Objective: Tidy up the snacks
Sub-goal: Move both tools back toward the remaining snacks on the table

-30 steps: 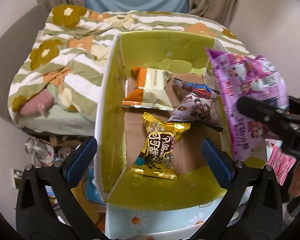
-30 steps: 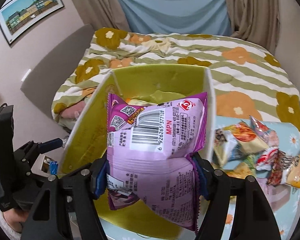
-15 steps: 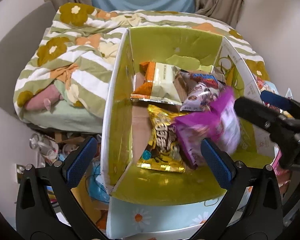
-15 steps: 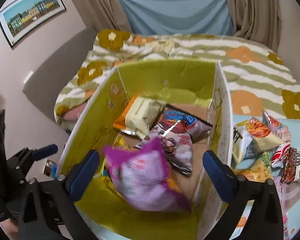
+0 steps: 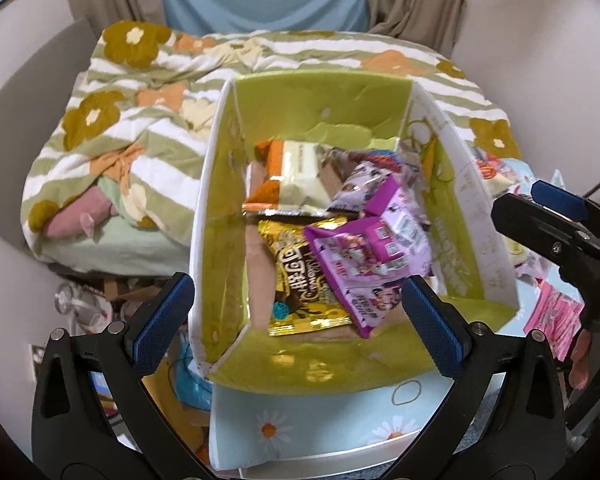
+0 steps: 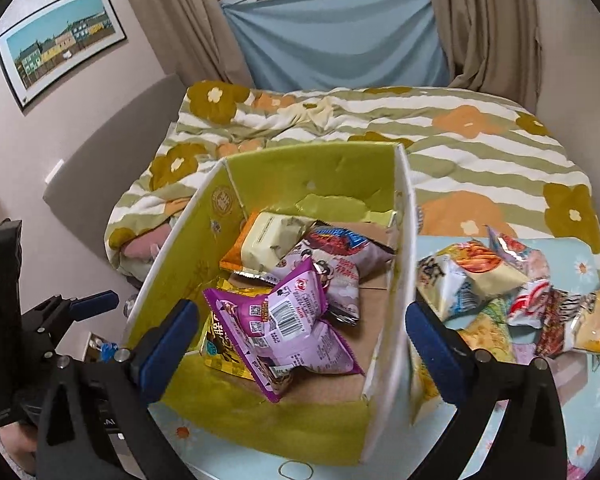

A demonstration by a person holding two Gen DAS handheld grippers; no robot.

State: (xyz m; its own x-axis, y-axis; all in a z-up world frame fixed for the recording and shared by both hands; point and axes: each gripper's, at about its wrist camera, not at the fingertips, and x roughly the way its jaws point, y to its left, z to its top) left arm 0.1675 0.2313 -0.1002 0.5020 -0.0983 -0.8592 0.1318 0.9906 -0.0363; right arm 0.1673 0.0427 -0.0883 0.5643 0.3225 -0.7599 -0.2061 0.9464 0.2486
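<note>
A cardboard box [image 5: 220, 208] [image 6: 184, 264] with green inner walls stands on the flowered tablecloth. Inside it a purple snack bag [image 5: 372, 248] [image 6: 292, 328] lies loose, partly on top of a gold bag [image 5: 296, 276] [image 6: 220, 344]. Behind them lie an orange-and-cream bag [image 5: 296, 180] [image 6: 268, 244] and a pale purple bag [image 6: 332, 268]. My right gripper [image 6: 302, 340] hangs open above the box's near right corner, holding nothing. My left gripper [image 5: 298, 320] is open over the box's near edge, also with nothing in it.
A heap of several loose snack bags [image 6: 500, 292] lies on the light blue cloth right of the box. A pink packet [image 5: 552, 320] lies near it. Behind the box is a bed with a striped flowered blanket [image 6: 480, 148]. Clutter sits on the floor at the left [image 5: 84, 304].
My right gripper opened and let go of the purple bag, which dropped into the box onto the gold bag. Both views now sit slightly farther back from the box.
</note>
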